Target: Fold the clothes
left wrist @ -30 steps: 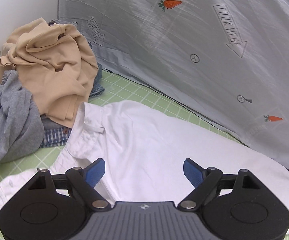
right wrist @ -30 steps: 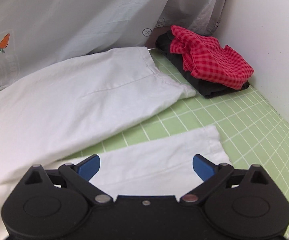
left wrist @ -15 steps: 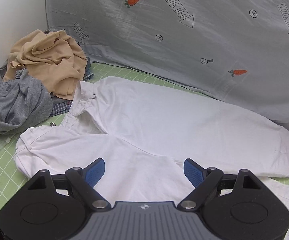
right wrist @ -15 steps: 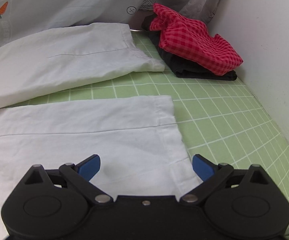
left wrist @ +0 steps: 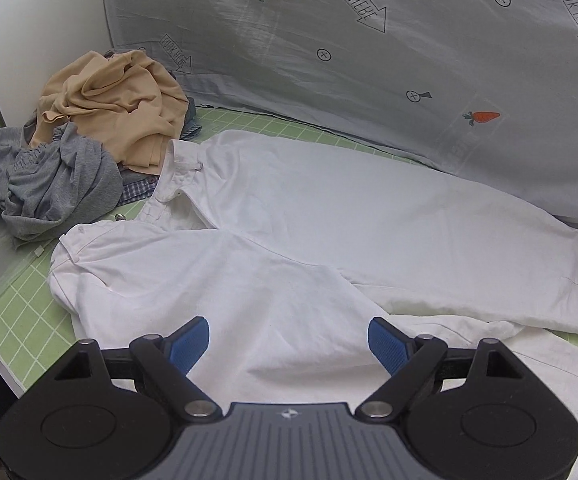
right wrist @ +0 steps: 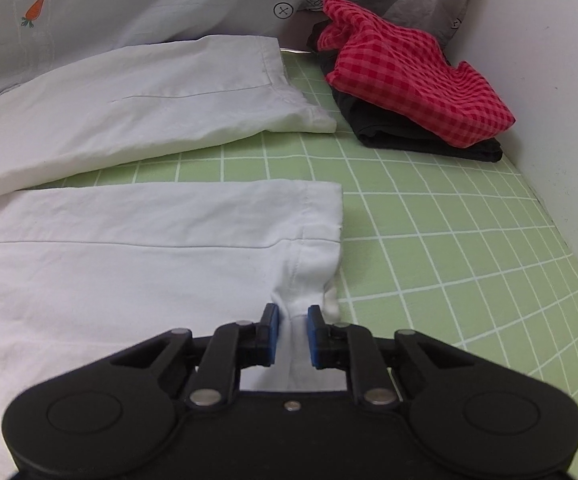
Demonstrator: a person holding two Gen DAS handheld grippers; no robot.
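White trousers lie spread on the green grid mat, waistband toward the left, legs running right. My left gripper is open and hovers over the near leg's thigh part, holding nothing. In the right wrist view the two leg ends lie apart on the mat. My right gripper is shut on the hem corner of the near leg, with the white cloth bunched between its blue pads.
A heap of tan and grey clothes lies at the far left. A folded red checked cloth on a black one sits at the far right by the white wall. A grey printed sheet hangs behind.
Both grippers have pulled back toward the near edge of the mat. My right gripper has closed on the hem corner of the near trouser leg. My left gripper stays open.
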